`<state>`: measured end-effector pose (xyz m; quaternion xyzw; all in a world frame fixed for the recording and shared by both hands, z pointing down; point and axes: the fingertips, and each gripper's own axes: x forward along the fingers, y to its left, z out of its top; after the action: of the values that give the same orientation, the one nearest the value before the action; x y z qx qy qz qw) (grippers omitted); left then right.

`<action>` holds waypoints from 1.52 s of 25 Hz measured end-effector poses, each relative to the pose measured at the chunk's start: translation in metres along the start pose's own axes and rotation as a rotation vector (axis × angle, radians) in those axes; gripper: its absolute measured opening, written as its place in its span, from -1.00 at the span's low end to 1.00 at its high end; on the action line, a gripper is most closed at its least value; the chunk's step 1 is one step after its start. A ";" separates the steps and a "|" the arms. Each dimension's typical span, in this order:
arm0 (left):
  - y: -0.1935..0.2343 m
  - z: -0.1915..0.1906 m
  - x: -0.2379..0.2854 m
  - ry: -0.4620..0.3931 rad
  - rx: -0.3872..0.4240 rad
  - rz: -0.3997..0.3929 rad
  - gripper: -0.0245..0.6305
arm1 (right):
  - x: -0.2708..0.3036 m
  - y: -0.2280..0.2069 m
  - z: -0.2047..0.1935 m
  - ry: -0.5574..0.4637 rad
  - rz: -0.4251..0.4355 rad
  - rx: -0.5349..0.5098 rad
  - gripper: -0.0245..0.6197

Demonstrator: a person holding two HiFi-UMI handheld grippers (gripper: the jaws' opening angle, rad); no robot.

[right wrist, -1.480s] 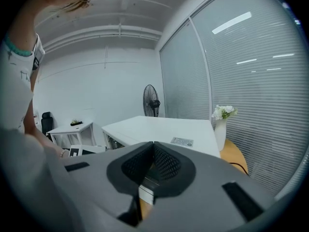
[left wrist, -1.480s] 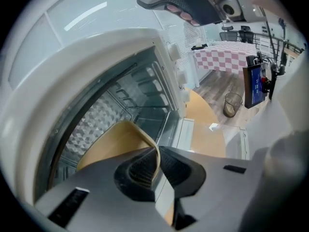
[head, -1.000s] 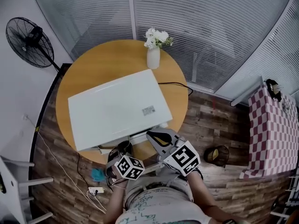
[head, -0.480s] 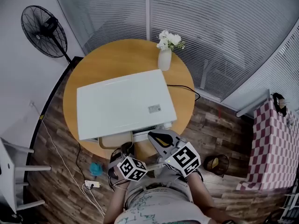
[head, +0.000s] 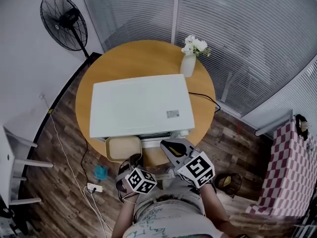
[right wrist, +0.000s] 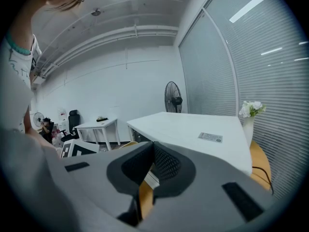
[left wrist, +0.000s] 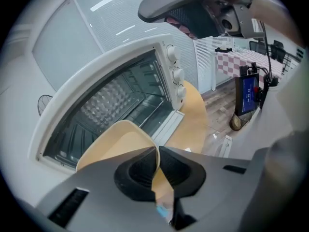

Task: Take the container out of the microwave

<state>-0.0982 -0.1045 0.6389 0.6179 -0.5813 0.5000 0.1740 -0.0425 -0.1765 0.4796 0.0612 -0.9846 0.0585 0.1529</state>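
Overall, the round table (head: 133,58) is the largest item. Its middle is covered by the microwave (head: 141,105) and its near edge by the two grippers. The head view shows only the microwave's white top, so its front is hidden there. The left gripper view shows the front open, with the dark cavity (left wrist: 116,105) exposed and three knobs (left wrist: 176,74) on the panel beside it. The door cannot be made out with certainty. A fan (head: 64,21) stands beyond the table, its foot hidden behind the table edge.

The container (head: 124,148) is a beige tray with rounded corners. It sits at the microwave's open front, over the table's near edge. Its far rim lies on the line of the microwave's front, and whether it has fully cleared the sill cannot be told. Its near part is hidden by the left gripper (head: 132,158). That gripper's jaws are nearly together and clamped on the container's near rim, one pad inside the wall and one outside.

The right gripper (head: 169,146) hovers just right of the container, apart from it, pointing toward the microwave's front. Its pads meet with nothing between them. A vase (head: 188,64) of white flowers stands just beside the microwave's rear corner.
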 end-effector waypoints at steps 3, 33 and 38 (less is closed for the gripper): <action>-0.001 -0.008 -0.004 0.011 -0.034 0.007 -0.83 | 0.003 0.006 -0.002 0.008 0.025 -0.007 -0.94; -0.009 -0.037 -0.005 0.061 -0.080 -0.025 -0.83 | 0.020 0.019 -0.006 0.040 0.059 -0.011 -0.94; -0.011 -0.039 -0.003 0.059 -0.102 -0.035 -0.83 | 0.023 0.020 -0.009 0.054 0.067 -0.022 -0.94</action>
<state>-0.1046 -0.0689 0.6579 0.6033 -0.5898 0.4845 0.2312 -0.0641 -0.1582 0.4929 0.0248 -0.9822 0.0541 0.1782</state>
